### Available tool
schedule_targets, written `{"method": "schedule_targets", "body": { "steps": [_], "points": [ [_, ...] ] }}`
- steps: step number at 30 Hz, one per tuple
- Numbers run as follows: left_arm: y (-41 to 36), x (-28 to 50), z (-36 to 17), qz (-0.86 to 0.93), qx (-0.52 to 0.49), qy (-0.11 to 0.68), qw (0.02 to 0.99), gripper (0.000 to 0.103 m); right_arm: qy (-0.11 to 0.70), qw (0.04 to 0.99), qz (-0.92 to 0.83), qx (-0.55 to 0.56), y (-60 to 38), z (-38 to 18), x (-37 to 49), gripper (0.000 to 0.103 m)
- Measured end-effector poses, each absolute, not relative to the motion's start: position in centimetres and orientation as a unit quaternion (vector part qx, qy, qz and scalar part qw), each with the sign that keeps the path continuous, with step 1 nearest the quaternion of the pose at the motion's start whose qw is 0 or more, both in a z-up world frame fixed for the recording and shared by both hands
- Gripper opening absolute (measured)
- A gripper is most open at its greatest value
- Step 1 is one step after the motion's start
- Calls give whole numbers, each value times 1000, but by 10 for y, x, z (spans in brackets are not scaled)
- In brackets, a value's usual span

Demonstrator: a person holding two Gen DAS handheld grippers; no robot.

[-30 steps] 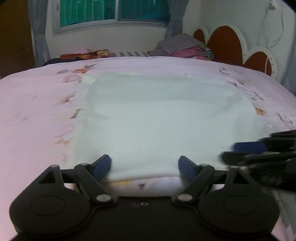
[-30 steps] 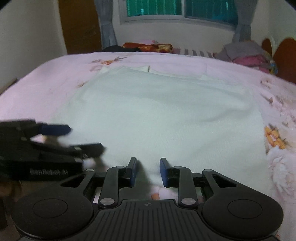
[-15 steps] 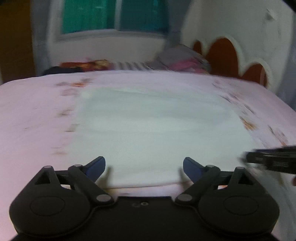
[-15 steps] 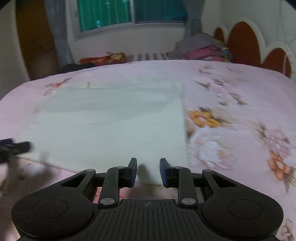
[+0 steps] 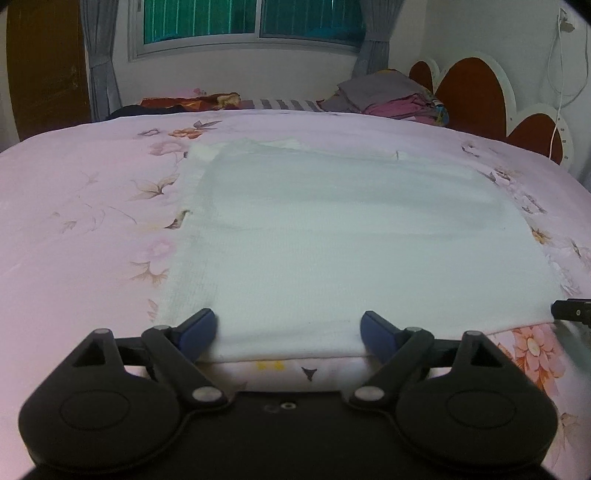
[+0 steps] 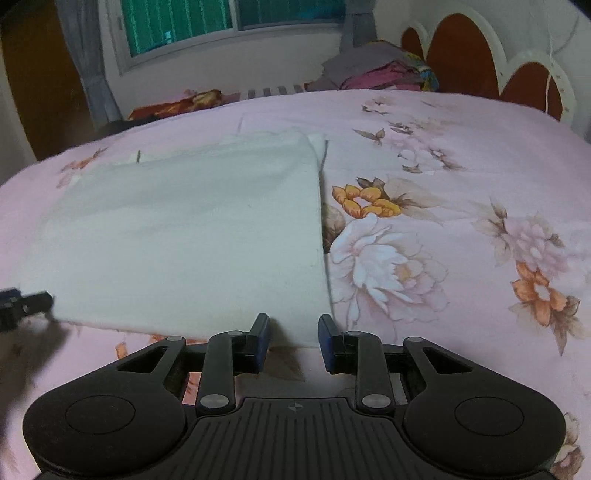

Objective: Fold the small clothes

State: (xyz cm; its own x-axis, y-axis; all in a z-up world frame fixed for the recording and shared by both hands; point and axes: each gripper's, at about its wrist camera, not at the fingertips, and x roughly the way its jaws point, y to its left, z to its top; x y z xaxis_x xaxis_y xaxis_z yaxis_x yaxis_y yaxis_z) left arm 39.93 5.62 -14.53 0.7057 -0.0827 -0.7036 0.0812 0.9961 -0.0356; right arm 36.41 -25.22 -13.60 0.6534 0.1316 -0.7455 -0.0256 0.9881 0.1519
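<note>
L wrist view, L to R: pink floral bedspread [image 5: 92, 229] fills 9 o'clock. White cloth [image 5: 351, 251] lies flat on it, centre to 3 o'clock, near hem running along 6 o'clock just ahead of my tongs. My left gripper [image 5: 288, 328] sits at that hem w/ fingers wide apart, blue pads [image 5: 197, 326] either side of the near edge; nothing pinched between them. Cloth's L border shows a woven band, slightly see-through (bedspread pattern faint beneath). At 3 o'clock, frame edge, a black tip of my other tong pokes in by the cloth's R corner.

Background, 12 o'clock: window [image 5: 251, 18] w/ grey curtains; pile of folded clothes [image 5: 391, 96] at 1 o'clock; scalloped red-brown headboard [image 5: 476, 96] at 2 o'clock.

R wrist view, L to R: tip of left gripper visible at 9 o'clock, blurred, at the cloth's near L corner. White cloth [image 6: 192, 236] covers 9 to 12 o'clock, R edge a straight fold line running from 12 down to 6. My right gripper [image 6: 293, 334] sits at 6 o'clock on the cloth's near R corner; fingers partly apart, gap narrow, corner of cloth lying in the gap; not clamped as far as I can see. Bedspread [image 6: 461, 229] w/ big white and orange flowers from 1 to 4 o'clock. Headboard [image 6: 465, 62] at 1 o'clock.
</note>
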Motion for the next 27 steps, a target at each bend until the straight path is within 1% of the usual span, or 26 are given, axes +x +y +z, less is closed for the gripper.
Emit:
{"method": "schedule_targets", "body": {
  "steps": [7, 9, 10, 14, 16, 18, 20, 26, 27],
  "points": [
    [62, 397, -141, -38, -9, 381, 924, 84, 421, 903, 31, 81, -259, -137, 365, 28],
    [66, 394, -139, -44, -12, 375, 926, 79, 423, 902, 29, 85, -262, -135, 365, 28],
    [67, 392, -138, -43, -13, 369, 928, 79, 418, 904, 27, 84, -261, -132, 364, 28],
    [72, 391, -139, -32, -11, 367, 930, 81, 373, 923, 27, 93, -261, -116, 354, 28],
    [76, 390, -143, -30, -10, 370, 928, 82, 367, 925, 32, 97, -261, -115, 354, 28],
    [78, 389, -146, -36, -8, 368, 929, 82, 386, 917, 35, 88, -258, -123, 357, 28],
    [80, 387, -147, -40, -8, 367, 929, 82, 425, 902, 25, 70, -256, -139, 362, 28],
    [84, 385, -146, -35, -8, 372, 928, 83, 425, 902, 21, 76, -260, -137, 356, 28],
    [87, 383, -146, -27, -10, 375, 927, 88, 426, 901, 21, 75, -260, -137, 356, 28]
  ]
}}
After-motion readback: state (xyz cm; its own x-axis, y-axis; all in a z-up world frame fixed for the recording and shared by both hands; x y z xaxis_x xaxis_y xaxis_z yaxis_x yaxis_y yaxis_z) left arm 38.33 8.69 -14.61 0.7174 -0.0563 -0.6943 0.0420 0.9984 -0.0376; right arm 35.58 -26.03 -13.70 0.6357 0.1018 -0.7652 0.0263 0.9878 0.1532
